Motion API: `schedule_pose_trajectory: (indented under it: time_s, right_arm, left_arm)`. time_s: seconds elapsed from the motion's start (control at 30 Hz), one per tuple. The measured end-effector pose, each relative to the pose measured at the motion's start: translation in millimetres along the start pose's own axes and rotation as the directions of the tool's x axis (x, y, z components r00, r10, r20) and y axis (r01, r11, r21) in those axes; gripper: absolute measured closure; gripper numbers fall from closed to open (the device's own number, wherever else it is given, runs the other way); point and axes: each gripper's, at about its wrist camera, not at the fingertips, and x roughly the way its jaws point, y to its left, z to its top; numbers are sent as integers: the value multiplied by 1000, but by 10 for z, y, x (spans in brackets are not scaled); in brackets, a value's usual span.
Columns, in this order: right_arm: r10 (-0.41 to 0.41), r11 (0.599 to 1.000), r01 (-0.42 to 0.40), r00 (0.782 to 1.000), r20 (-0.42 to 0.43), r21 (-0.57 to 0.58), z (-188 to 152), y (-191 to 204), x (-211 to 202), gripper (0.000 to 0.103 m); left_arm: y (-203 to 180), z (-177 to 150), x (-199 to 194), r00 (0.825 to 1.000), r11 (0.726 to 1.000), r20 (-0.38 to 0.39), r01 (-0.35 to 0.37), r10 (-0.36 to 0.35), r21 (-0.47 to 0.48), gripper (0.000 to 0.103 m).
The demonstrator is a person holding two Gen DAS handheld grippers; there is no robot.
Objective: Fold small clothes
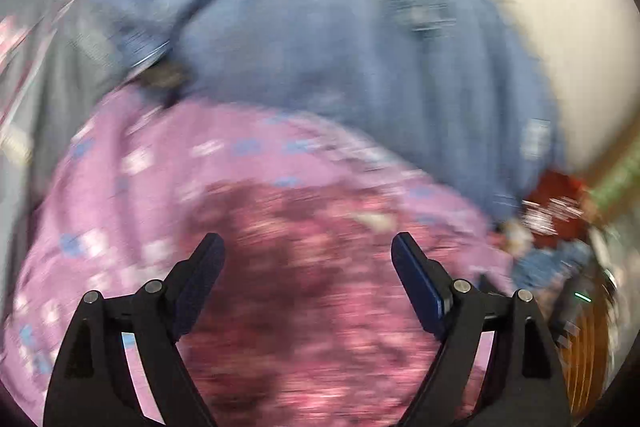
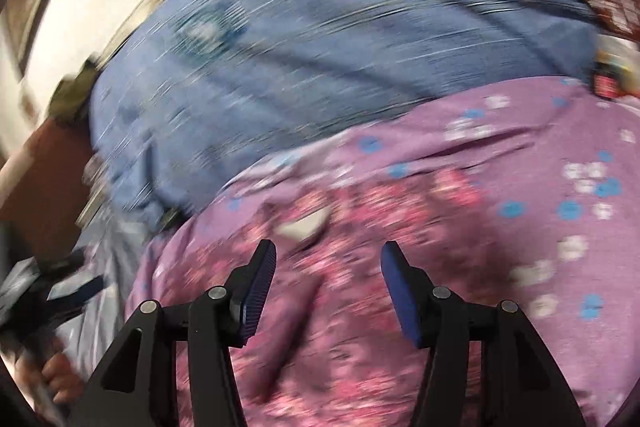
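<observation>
Your left gripper (image 1: pixel 308 251) and right gripper (image 2: pixel 328 259) both hang with jaws spread over the pink garment (image 2: pixel 360 227). Beyond it the blue cloth (image 1: pixel 340 47) bunches up, blocking forward passage.

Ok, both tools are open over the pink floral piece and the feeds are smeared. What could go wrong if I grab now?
1. The pink floral garment lies on the purple flowered cloth; a deep pinch by the right tool may catch both layers.
2. Motion blur hides the garment's edges in both views, so the left tool may grip mid-panel and bunch it.
3. The blue fabric beside it could get dragged along.
</observation>
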Motion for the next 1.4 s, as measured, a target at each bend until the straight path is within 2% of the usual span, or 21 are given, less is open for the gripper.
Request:
schedule_pose_trajectory:
  time_s: [0.07, 0.1, 0.17, 0.27, 0.37, 0.43, 0.47, 0.53, 0.57, 0.6, 0.63, 0.73, 0.8, 0.9, 0.97, 1.03, 1.1, 1.17, 1.27, 1.33, 1.4]
  right_arm:
    - [36, 994, -40, 998, -43, -97, -107, 326, 97, 43]
    - [46, 989, -54, 997, -58, -138, -162, 467, 137, 38]
    - [57, 969, -81, 993, -105, -232, -288, 797, 282, 33]
    - [19, 939, -69, 989, -150, -336, -442, 1149, 518, 32]
    - [-61, 905, -28, 979, -194, -425, -599, 1372, 806, 31]
    - [-134, 887, 23, 968, -210, -461, -682, 1394, 990, 32]
    - [-163, 886, 49, 964, -211, -460, -705, 1343, 1066, 35]
    - [-169, 916, 61, 955, -245, -396, -696, 1145, 1163, 52]
    - [-148, 937, 54, 957, -251, -346, -659, 1025, 1145, 66]
    - [-127, 948, 43, 960, -250, -316, -612, 958, 1105, 84]
    - [-104, 959, 31, 963, -248, -283, -552, 878, 1043, 90]
    - [-61, 985, 29, 981, -184, -170, -352, 598, 750, 91]
    - [-70, 993, 57, 989, -128, -101, -214, 337, 502, 91]
    - [-92, 996, 94, 989, -115, 5, -145, -133, 259, 92]
    - [-129, 989, 138, 982, -138, 55, -151, -404, 217, 92]
    - [-117, 985, 140, 971, -208, 102, -176, -652, 217, 84]
    - [-151, 977, 189, 940, -304, 99, -235, -801, 246, 76]
    - [-189, 967, 233, 925, -329, 101, -233, -901, 179, 72]
    - [-210, 963, 243, 948, -240, 118, -151, -880, -28, 64]
    - [-177, 978, 192, 971, -162, 83, -120, -719, -120, 64]
    - [-137, 990, 140, 983, -120, 14, -123, -478, -116, 64]
  left_arm:
    - [225, -47, 157, 994, 993, -50, -104, 102, -47, 17]
    - [305, -90, 233, 985, 985, -67, -164, 160, -51, 17]
    - [378, -202, 350, 966, 969, -82, -247, 244, -27, 17]
    - [328, -372, 514, 933, 939, -107, -338, 343, 64, 17]
    - [247, -510, 683, 915, 921, -133, -365, 381, 134, 17]
    - [232, -545, 716, 917, 924, -142, -355, 374, 140, 17]
    - [267, -543, 694, 919, 926, -141, -351, 369, 138, 17]
    - [288, -548, 695, 922, 931, -148, -339, 357, 135, 17]
    - [317, -535, 679, 924, 934, -152, -333, 350, 129, 17]
    - [355, -541, 666, 926, 937, -154, -328, 344, 122, 17]
    - [371, -525, 652, 927, 938, -156, -325, 341, 117, 17]
    - [391, -492, 650, 926, 935, -145, -335, 350, 118, 17]
    - [368, -482, 593, 922, 928, -129, -349, 365, 129, 17]
    - [302, -509, 539, 917, 914, -94, -371, 389, 162, 17]
    - [253, -541, 514, 911, 902, -74, -387, 406, 190, 17]
    - [219, -573, 495, 909, 897, -70, -390, 412, 210, 17]
    - [168, -612, 468, 901, 882, -55, -406, 429, 240, 17]
    - [125, -620, 415, 897, 871, -29, -419, 440, 256, 17]
    - [62, -589, 251, 903, 874, 52, -427, 428, 233, 17]
    - [20, -566, 204, 909, 881, 82, -416, 408, 225, 17]
    - [-28, -561, 213, 916, 888, 98, -402, 390, 225, 17]
